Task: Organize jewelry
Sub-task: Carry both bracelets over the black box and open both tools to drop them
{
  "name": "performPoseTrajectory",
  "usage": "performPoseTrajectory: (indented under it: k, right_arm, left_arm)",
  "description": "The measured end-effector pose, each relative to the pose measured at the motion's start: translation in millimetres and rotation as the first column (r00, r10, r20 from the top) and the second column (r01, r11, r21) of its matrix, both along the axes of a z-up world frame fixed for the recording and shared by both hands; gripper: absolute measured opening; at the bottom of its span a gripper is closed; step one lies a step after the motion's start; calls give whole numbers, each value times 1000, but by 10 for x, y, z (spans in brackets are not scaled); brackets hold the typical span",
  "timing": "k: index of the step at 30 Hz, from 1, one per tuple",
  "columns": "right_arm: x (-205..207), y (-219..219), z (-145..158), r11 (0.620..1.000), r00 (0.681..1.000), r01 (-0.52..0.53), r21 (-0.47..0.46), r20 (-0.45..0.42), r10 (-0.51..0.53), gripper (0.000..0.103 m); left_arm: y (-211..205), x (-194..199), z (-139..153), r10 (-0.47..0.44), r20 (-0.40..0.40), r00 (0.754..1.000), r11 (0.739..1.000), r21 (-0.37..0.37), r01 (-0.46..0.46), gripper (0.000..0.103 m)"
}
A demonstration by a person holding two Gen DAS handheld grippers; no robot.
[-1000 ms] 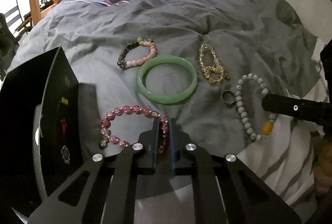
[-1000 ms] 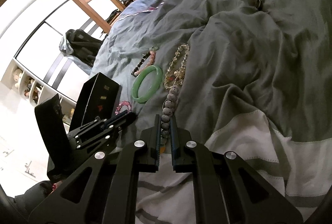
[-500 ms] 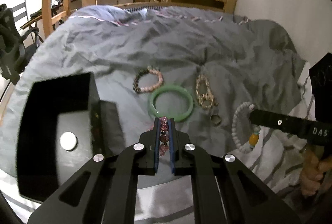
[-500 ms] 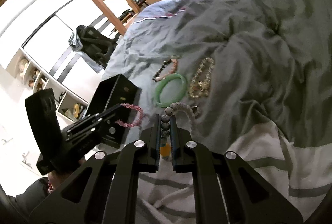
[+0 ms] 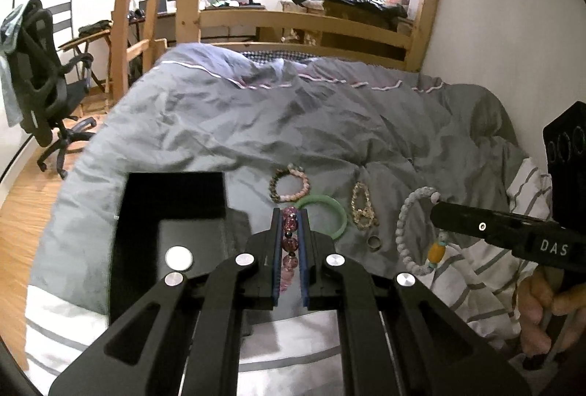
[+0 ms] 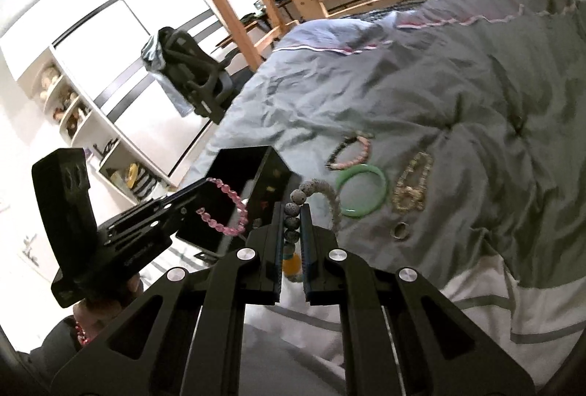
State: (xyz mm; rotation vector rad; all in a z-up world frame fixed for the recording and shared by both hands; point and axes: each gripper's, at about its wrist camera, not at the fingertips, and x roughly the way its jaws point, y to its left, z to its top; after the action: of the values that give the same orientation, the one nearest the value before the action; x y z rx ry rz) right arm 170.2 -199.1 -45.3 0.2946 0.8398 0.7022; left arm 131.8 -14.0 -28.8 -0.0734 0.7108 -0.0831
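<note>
My left gripper [image 5: 290, 213] is shut on a pink crystal bead bracelet [image 5: 289, 244], held in the air beside the open black box [image 5: 172, 209]; the bracelet hangs from it in the right wrist view [image 6: 223, 205]. My right gripper [image 6: 293, 207] is shut on a grey-white bead bracelet [image 6: 293, 209] with an orange bead, also lifted; it shows in the left wrist view [image 5: 414, 231]. On the grey duvet lie a green jade bangle [image 5: 329, 213], a pink-and-dark bead bracelet [image 5: 289, 187], a gold chain bracelet [image 5: 362, 209] and a ring [image 5: 373, 242].
The black box [image 6: 252, 183] sits at the bed's left side, its lid part beside it. A wooden bunk frame [image 5: 304, 26] stands behind the bed. An office chair [image 5: 40, 95] stands on the floor to the left. A wall runs along the right.
Both grippers have lifted their bracelets off the duvet and risen well above the bed. The left gripper's view now looks down into the open black box.
</note>
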Motion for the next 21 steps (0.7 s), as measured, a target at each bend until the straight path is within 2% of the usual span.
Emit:
performPoseTrajectory:
  k: [8,21]
  right_arm:
    - [-105,443,312,997,997,-60,-39,47,62,9]
    - [-131,1121,468,983,985,-149,-112,73,157,9]
  left_arm:
    - [303,-169,207,57,32,998,998,-10,-56,7]
    - [740,-314,175,111,34,993,993,-34,-110,7]
